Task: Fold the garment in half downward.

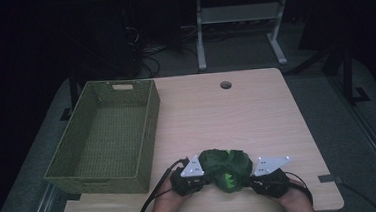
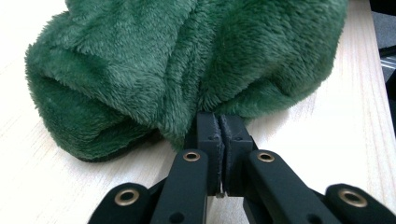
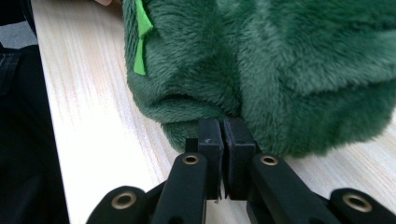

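Observation:
A bunched dark green fleece cloth with a light green spike rests on the wooden table near its front edge. My left gripper meets the cloth at its left side. In the left gripper view the jaws are pressed together with a fold of the fleece pinched at their tips. My right gripper grips the cloth's right side, and in the right gripper view its tips are shut on the lower edge of the fleece. Both grippers sit low, close to the tabletop.
A green woven basket stands empty on the left half of the table. A round cable hole lies near the far edge. A white table frame stands on the dark floor behind.

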The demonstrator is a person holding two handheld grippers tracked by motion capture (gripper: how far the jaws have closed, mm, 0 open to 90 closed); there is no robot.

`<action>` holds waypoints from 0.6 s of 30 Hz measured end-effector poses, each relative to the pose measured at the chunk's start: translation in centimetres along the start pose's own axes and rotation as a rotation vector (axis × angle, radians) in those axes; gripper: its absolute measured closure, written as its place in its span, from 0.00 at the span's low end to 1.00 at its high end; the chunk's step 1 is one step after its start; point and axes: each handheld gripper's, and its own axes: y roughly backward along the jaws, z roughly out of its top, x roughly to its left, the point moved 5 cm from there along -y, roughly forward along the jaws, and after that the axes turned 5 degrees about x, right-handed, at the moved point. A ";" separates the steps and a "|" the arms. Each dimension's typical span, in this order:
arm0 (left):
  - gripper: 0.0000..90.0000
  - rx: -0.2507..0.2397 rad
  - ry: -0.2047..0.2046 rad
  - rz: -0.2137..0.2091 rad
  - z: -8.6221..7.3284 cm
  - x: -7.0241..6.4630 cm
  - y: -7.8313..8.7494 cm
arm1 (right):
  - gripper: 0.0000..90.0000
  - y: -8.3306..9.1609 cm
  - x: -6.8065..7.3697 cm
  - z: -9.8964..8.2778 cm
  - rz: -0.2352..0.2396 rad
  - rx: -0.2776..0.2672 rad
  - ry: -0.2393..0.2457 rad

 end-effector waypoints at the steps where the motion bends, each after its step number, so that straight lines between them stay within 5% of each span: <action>1: 0.96 -0.002 -0.003 0.004 0.1 0.0 0.1 | 0.95 0.0 0.0 0.1 0.000 -0.003 0.001; 10: 0.75 -0.039 -0.019 0.022 1.5 -1.2 2.9 | 0.77 2.8 0.3 0.4 -0.004 -0.079 -0.028; 18: 0.74 -0.058 -0.018 0.005 2.3 -1.9 3.8 | 0.70 4.9 1.3 0.6 -0.001 -0.116 0.003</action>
